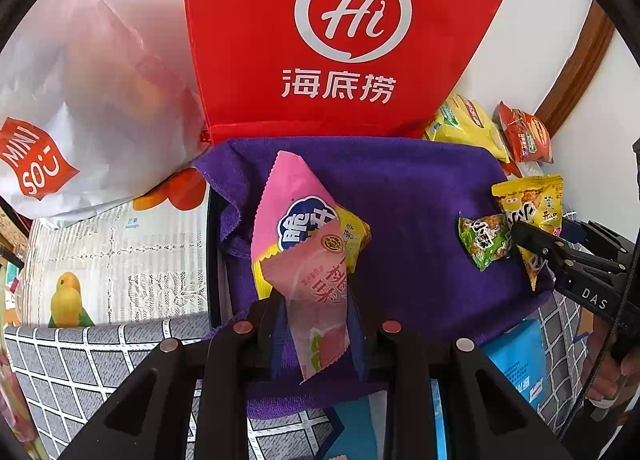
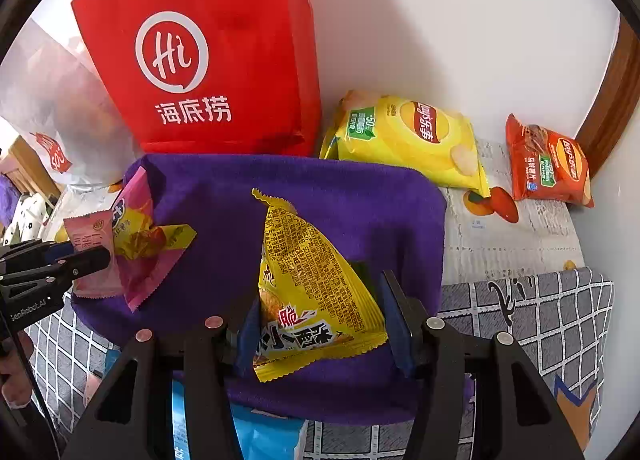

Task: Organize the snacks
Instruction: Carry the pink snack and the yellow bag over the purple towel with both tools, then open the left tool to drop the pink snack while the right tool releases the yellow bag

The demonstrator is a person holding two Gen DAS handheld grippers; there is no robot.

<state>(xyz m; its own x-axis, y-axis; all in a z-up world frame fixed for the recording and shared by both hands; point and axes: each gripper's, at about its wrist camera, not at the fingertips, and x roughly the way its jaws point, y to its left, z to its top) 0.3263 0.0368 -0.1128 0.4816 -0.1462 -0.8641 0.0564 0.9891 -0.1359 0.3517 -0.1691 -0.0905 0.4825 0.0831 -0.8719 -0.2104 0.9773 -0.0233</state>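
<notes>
So both grippers are already loaded up here. The left gripper point(image 1: 316, 324) is pinching a pale pink peach-flavour packet point(image 1: 318, 300), jaws nearly closed on its thin lower half, and the packet's long axis is running straight out along the fingers, pointing toward the red Haidilao bag point(image 1: 340, 40) standing at the far edge of the purple towel point(image 1: 420, 200). Just past its tip, a bigger pink snack bag point(image 1: 288, 200) and a small yellow one are lying on the towel's left side.

The right gripper point(image 2: 320, 324) is holding a yellow crispy snack packet point(image 2: 312, 288) with its jaws about half open around the packet's width, top corner also aiming at the red bag. A little green packet point(image 1: 486, 240) is sitting beside its fingertip near the towel's right edge.

The relation that matters: the red bag is sitting dead ahead of the left gripper but off to the far left of the right one, so the left hand looks closer if that's the drop spot. The Lay's chips, yellow point(image 2: 412, 136) and red point(image 2: 550, 164), are lying at the far right corner, nearer the right gripper.
</notes>
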